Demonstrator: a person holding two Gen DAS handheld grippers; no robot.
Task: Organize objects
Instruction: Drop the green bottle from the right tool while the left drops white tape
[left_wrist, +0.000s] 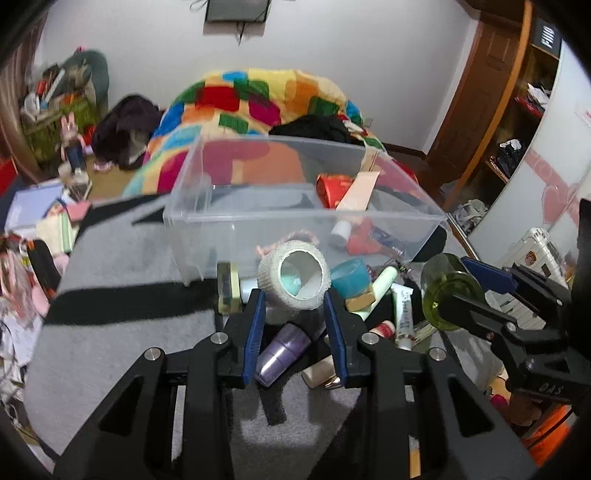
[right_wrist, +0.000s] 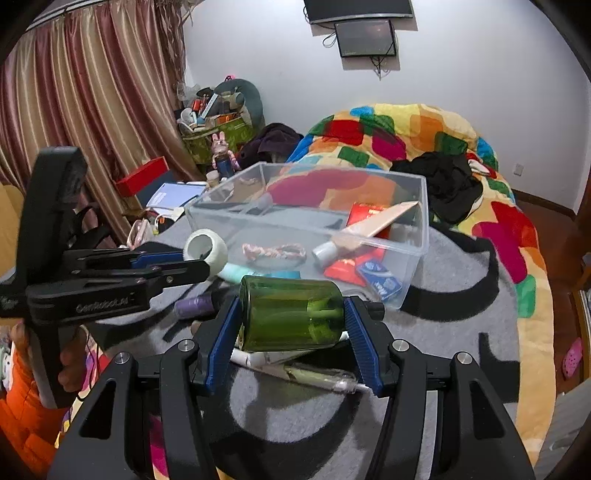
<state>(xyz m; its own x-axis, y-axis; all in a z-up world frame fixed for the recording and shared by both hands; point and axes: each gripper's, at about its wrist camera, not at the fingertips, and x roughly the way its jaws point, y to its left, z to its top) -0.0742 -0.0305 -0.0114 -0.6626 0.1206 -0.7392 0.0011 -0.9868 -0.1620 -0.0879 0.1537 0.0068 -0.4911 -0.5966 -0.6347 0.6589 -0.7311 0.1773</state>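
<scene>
I see a white tape roll (left_wrist: 293, 278) lifted clear before the clear plastic bin (left_wrist: 207, 221), and a green bottle (right_wrist: 291, 314) held sideways above the scattered toiletries (left_wrist: 400, 310).

A grey rug with black markings (left_wrist: 122, 266) covers the bed, carrying a clear plastic bin (left_wrist: 207, 218) near its far edge. Heaped on the rug in front of the bin lie a purple bottle (left_wrist: 280, 350), a teal jar (left_wrist: 349, 275), a pale green tube (left_wrist: 382, 282), a white tube (left_wrist: 402, 310) and what appears to be a bar of soap (left_wrist: 362, 301). Beyond the rug, a patchwork blanket (right_wrist: 406, 133) spreads over the bed.
</scene>
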